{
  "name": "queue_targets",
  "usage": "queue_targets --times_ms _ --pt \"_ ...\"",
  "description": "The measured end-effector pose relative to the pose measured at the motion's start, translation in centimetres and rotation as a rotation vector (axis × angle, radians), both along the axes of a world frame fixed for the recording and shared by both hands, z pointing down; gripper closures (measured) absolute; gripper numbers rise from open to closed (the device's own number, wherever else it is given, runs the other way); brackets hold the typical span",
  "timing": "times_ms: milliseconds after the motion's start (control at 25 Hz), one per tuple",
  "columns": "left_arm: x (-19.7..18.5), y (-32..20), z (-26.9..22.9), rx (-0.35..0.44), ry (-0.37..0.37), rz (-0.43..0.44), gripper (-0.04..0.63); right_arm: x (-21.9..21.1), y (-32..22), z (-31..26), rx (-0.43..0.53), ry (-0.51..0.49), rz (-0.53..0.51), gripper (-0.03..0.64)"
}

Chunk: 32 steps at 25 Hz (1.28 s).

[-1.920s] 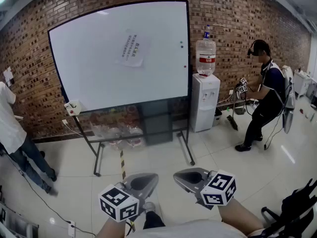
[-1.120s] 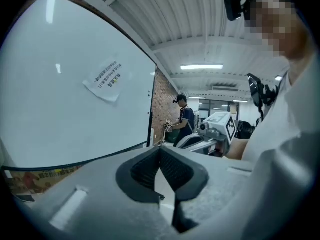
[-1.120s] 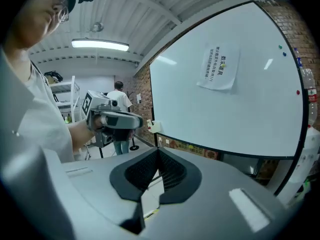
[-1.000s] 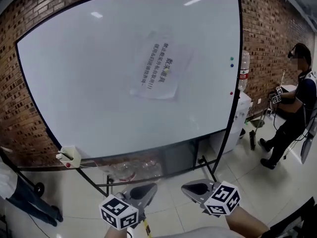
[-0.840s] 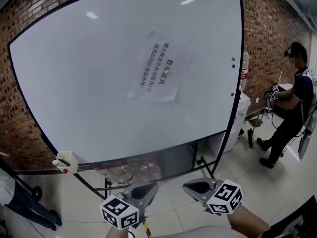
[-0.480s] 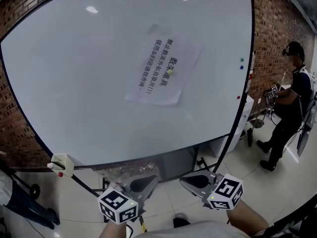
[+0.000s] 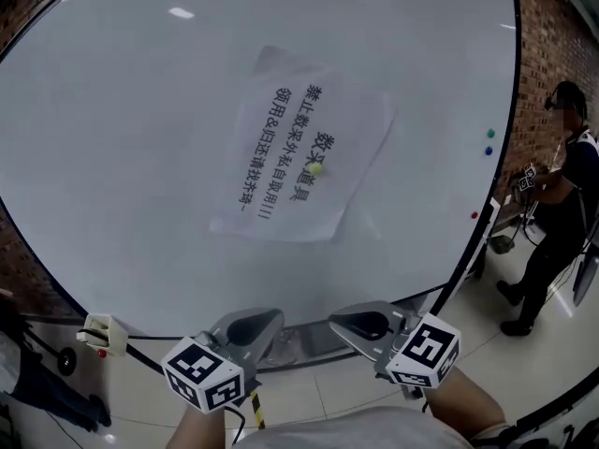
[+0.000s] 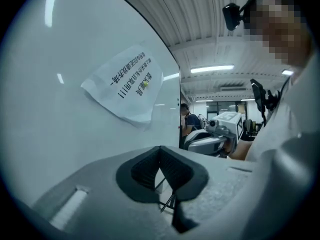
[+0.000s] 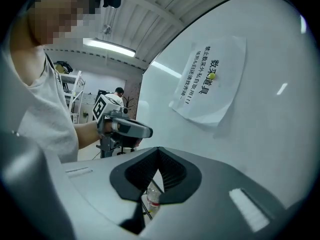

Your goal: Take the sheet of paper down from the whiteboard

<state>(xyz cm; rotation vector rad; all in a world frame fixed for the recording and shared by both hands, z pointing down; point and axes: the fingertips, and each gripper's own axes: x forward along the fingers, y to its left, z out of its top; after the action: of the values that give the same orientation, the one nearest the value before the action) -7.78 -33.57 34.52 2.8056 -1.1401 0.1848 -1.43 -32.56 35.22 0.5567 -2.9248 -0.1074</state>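
Head view: the sheet of paper (image 7: 299,152) hung mid-whiteboard (image 7: 112,157) under a yellow magnet (image 7: 316,168). The left gripper (image 7: 248,328) and right gripper (image 7: 363,324) sat at 6 o'clock, both clenched and empty. Left gripper view: sheet at 11 o'clock. Right gripper view: sheet at 1 o'clock. It was probably light, limp and tearable, and its loose lower corner looked best to pinch.

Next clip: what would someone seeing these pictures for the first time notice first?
The big whiteboard fills the head view, with a tilted sheet of paper bearing printed lines near its middle, pinned by a small yellow magnet. Below it, the left gripper and right gripper point at the board, both shut and empty. Another person stands at the right edge.
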Motion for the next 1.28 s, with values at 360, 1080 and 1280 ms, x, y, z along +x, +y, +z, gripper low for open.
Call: queue_targets --times_ms 360,1080,1280 --pt "-1.9 -4.0 -1.7 0.026 0.003 -0.034 0.594 -0.7 -5.0 -4.1 0.138 -0.031 0.036 0.617" --pt "-10.0 -7.7 -9.7 0.167 0.071 -0.22 0.4 -2.5 -6.1 -8.1 0.201 -0.074 0.101 0.617" --pt "-9.0 -8.5 -9.4 0.127 0.121 -0.166 0.402 -2.0 -6.3 -7.7 0.198 -0.072 0.116 0.615"
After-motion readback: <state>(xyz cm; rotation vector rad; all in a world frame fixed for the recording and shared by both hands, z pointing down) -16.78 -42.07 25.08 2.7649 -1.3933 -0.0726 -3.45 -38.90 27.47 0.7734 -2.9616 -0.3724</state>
